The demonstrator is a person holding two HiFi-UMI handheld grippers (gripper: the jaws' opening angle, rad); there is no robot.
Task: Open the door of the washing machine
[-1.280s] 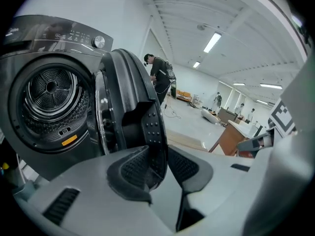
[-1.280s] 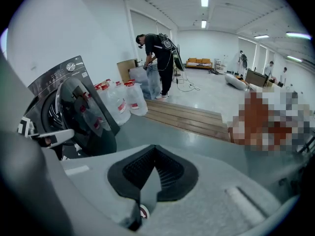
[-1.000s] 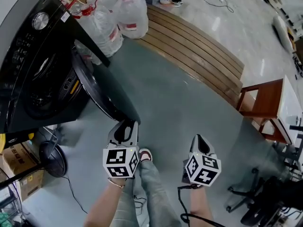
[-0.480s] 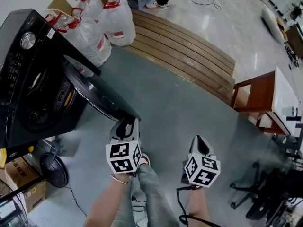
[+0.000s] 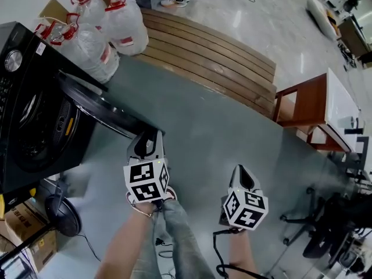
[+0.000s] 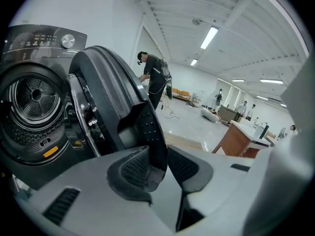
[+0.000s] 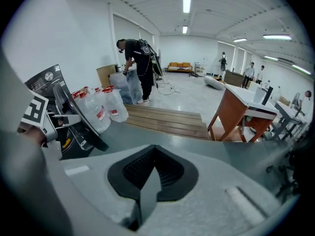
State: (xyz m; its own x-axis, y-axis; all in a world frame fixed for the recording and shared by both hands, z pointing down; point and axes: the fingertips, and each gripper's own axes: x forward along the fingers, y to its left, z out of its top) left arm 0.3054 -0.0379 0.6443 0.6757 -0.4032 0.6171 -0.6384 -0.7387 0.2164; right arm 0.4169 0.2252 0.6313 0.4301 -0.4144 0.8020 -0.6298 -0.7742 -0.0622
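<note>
Already the door (image 5: 102,106) of the washing machine (image 5: 26,121) stands well clear of the machine's front, so the step in hand looks like the late part of the swing rather than the unlatching. In the head view the door reaches out from the machine's front toward the person, and its free edge ends at the left gripper (image 5: 149,139). In the left gripper view the jaws of that gripper (image 6: 160,162) stand fairly wide and are closed on that thick dark rim of the door (image 6: 115,95), with a ribbed pad on each side of it. Behind the door the round drum opening (image 6: 34,95) is fully exposed.

The right gripper (image 5: 242,171) hangs over bare floor (image 5: 221,132), well apart from the machine. Its own view shows the jaws (image 7: 155,167) pressed together with nothing between them, so it takes no part in the job.

By this reading the task is nearly done. The next move calls for drawing the rim a little further round its hinge, following the arc and not pulling straight, and then parting the jaws to let the door rest. The water bottles (image 5: 107,28) stand near the machine on the hinge side, so a very wide swing may meet them.
</note>
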